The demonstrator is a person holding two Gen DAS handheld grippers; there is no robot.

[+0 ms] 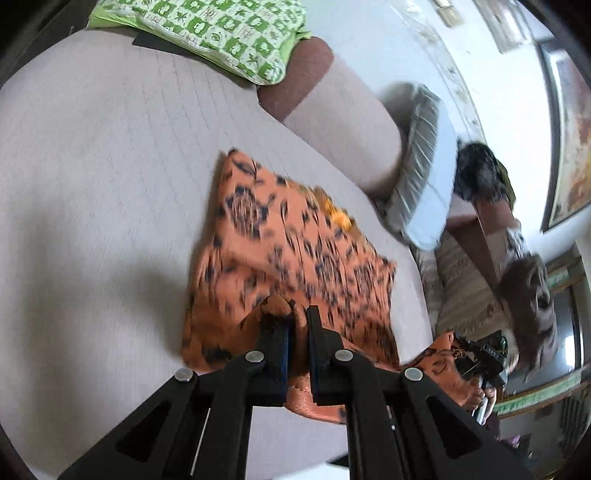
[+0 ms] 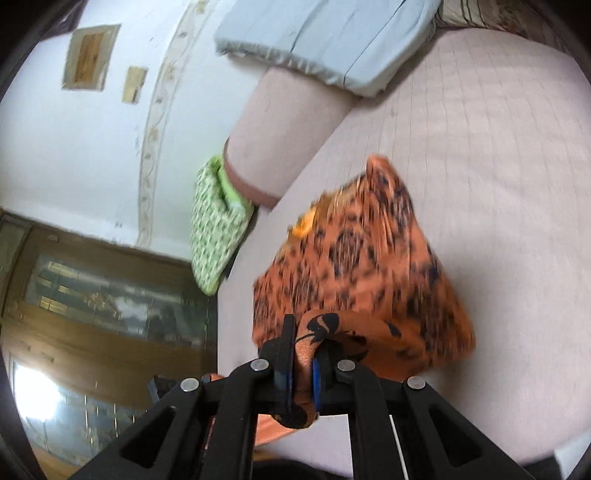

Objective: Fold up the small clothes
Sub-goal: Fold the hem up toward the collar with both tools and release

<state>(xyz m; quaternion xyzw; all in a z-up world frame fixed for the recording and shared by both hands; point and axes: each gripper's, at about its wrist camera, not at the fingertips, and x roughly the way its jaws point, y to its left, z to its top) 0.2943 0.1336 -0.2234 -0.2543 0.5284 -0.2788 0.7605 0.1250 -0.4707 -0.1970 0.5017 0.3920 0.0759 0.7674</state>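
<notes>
An orange garment with dark blue print hangs lifted over the pale pink bed sheet. My left gripper is shut on a bunched edge of it. At the lower right of the left wrist view, the other gripper holds the far end of the cloth. In the right wrist view my right gripper is shut on a twisted corner of the same orange garment, which drapes down toward the sheet. Both views are blurred by motion.
A green patterned pillow lies at the bed's far corner, next to a pink bolster and a light blue cushion. Patterned bedding is piled at the right. In the right wrist view, a wooden cabinet stands beside the bed.
</notes>
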